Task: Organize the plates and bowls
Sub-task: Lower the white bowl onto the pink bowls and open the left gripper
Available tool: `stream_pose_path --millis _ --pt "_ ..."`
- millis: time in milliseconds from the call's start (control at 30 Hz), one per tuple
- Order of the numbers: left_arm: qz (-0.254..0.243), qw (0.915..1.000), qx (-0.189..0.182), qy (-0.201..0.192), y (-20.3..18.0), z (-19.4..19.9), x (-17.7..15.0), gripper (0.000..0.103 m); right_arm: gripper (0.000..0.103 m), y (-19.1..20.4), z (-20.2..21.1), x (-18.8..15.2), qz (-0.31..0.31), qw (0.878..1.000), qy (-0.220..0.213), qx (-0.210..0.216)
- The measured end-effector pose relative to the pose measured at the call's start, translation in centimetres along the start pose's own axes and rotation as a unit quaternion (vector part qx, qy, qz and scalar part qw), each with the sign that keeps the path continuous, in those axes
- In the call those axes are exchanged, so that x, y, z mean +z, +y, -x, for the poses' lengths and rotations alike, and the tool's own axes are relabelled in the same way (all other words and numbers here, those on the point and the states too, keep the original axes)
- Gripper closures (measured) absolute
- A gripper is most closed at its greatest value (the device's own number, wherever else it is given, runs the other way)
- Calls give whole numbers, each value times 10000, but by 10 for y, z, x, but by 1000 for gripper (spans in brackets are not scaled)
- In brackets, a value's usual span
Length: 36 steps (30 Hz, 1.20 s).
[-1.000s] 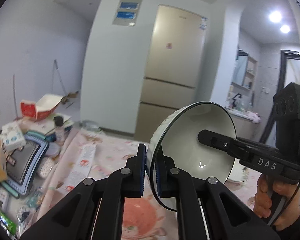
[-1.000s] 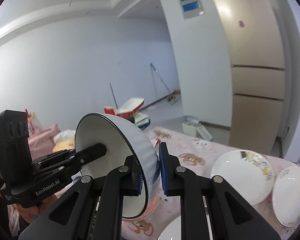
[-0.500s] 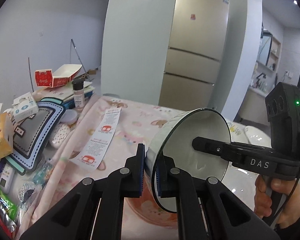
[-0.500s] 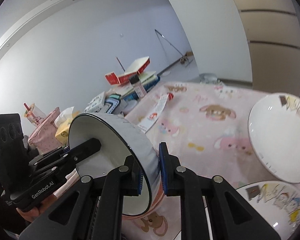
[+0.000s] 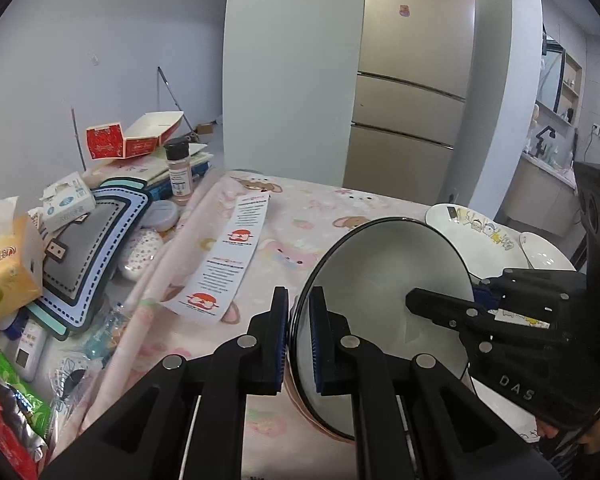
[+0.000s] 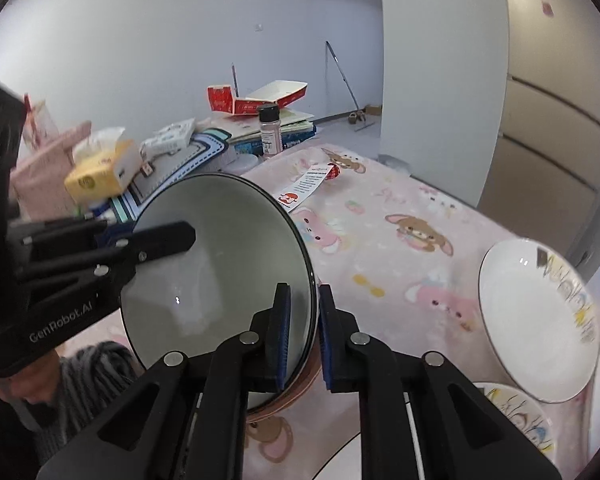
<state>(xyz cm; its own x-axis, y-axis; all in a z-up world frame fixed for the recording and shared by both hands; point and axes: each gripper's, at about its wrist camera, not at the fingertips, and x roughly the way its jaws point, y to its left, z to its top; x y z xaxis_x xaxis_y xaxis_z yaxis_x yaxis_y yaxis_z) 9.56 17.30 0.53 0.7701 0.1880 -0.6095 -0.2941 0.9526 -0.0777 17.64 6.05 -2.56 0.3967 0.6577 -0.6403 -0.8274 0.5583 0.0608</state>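
left tool [image 5: 298, 336] clamped on the near rim of the bowl [image 5: 384, 304], right tool [image 6: 303, 334] clamped on the opposite rim of that bowl, one pad inside and one outside each wall; bowl tilted on edge, dark rim line, white inside, low over the pink cartoon cloth on the counter [image 6: 400, 216]; a pinkish round thing shows under its lower edge, cannot tell if touching; in the left view plates [image 5: 476, 240] sit at 2 o'clock from the bowl, well apart, near the counter's far right edge; paper strip [image 5: 236, 264] at 10 o'clock, flat; clutter pile with tissue box [image 5: 8, 264] and spice jar [image 5: 179, 170] along the left edge; open cloth between strip and plates; fridge [image 5: 412, 92] behind
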Motion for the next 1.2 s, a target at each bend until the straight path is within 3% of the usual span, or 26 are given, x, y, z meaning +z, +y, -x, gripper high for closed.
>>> stream_pose_path --millis 233,367,600,867,1000,1033,1100,1133,1167,1200 --pt "18 9999 -58 81 0 -2 0 94 93 -11 1 1 -186 9996 64 185" --pt "117 9998 -149 89 4 0 1 92 96 -11 10 5 -98 9999 104 0" --pt "-10 9998 -38 -212 -3 12 3 91 96 -19 12 5 -263 9995 131 126" --pt "560 9982 142 -169 20 2 4 91 96 -22 8 2 -379 9990 6 233" --pt "732 9972 -28 -151 22 0 2 91 96 -29 12 2 -588 9975 -90 378" --pt "770 9968 -114 -165 22 0 2 91 91 -30 15 4 -611 9973 -125 389" --pt "756 9967 -220 -201 21 2 3 91 65 -31 24 7 -623 9972 -171 388" --pt "763 9965 -221 -247 21 3 3 89 34 -31 31 10 -629 9972 -226 347" --pt "730 9966 -245 -307 19 5 4 83 13 -32 41 13 -634 9970 -357 276" --pt "695 9966 -269 -356 18 8 5 54 8 -33 50 15 -627 9965 -494 230"
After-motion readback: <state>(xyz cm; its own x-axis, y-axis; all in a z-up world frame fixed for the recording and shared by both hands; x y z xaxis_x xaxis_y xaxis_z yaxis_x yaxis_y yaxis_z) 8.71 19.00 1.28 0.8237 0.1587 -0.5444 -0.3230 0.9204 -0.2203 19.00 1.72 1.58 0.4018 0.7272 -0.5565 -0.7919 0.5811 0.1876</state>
